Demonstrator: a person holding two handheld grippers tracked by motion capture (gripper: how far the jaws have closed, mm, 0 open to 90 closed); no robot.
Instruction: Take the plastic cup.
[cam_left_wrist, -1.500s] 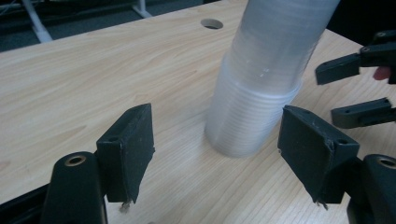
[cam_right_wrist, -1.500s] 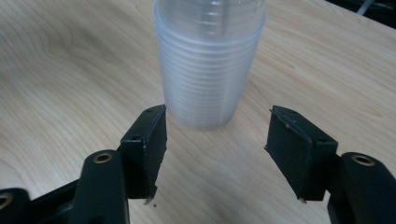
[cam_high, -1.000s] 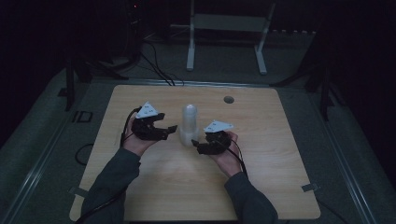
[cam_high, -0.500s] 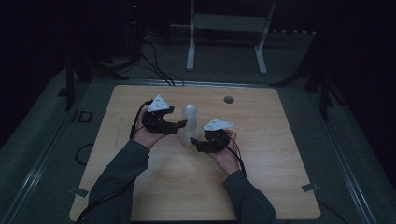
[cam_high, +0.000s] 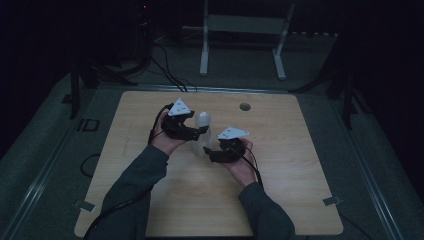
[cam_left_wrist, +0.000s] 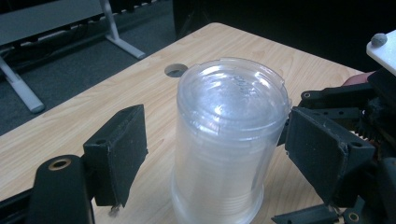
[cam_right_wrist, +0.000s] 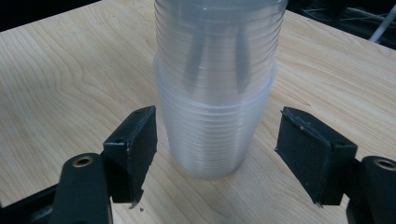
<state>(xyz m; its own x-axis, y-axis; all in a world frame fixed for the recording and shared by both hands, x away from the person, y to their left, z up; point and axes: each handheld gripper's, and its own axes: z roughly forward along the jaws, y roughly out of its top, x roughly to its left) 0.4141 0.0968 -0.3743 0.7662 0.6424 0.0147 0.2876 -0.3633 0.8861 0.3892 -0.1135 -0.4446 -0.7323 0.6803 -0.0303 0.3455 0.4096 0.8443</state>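
A stack of clear plastic cups (cam_high: 202, 122) stands upside down on the wooden table (cam_high: 300, 180), between my two grippers. My left gripper (cam_high: 201, 131) reaches in from the left around the upper part of the stack (cam_left_wrist: 229, 121). Its jaws have just been opening, with a gap on the left side and the right pad (cam_left_wrist: 322, 149) close to the cup wall. My right gripper (cam_high: 207, 151) sits low at the stack's base (cam_right_wrist: 215, 93). Its jaws have just been opening too, and its two pads (cam_right_wrist: 133, 144) stand clear of the wide rims on both sides.
A round hole (cam_high: 244, 106) lies in the table behind the cups. A white metal stand (cam_high: 240, 30) and cables are on the floor beyond the far edge. Bare wood spreads to the left, right and front of the hands.
My left hand has moved right and away from me, bringing its jaws around the top of the cup stack. The right hand has stayed put.
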